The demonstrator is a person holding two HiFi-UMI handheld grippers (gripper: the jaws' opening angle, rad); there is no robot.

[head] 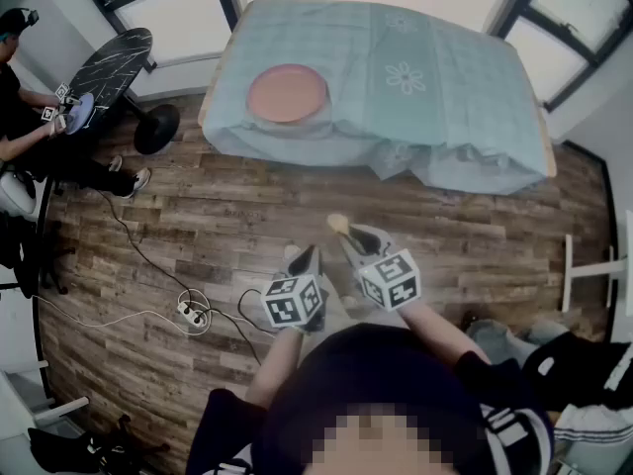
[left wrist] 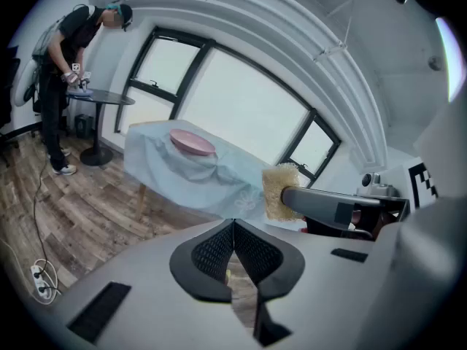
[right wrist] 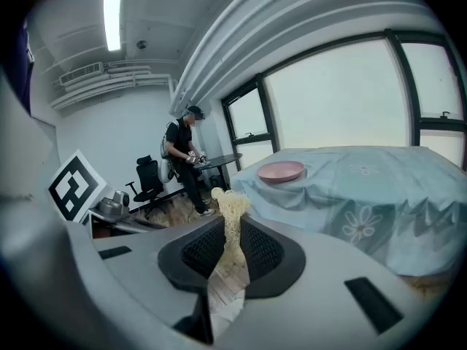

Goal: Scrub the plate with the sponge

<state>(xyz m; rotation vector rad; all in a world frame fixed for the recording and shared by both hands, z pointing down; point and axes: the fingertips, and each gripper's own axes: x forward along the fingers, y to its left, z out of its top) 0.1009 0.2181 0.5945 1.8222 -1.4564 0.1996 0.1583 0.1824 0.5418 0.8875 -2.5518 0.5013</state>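
Right gripper [right wrist: 232,233] clamps sponge [right wrist: 230,200]; left gripper [left wrist: 233,228] closed, empty (approach step). Next: reach pink plate [head: 287,93] on desk [head: 475,77].

Blue-clothed table [head: 445,87] on wood-plank floor [head: 198,216]; big windows [head: 178,18] behind it, round black table [head: 114,62] at its left, power strip [head: 191,312] on floor in front.

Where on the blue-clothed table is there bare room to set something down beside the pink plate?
The light blue tablecloth is bare from the round pink plate rightward, across the flower prints, to the far right edge. Only narrow strips border the plate at the left and near edges. The cloth bunches at the near right corner.
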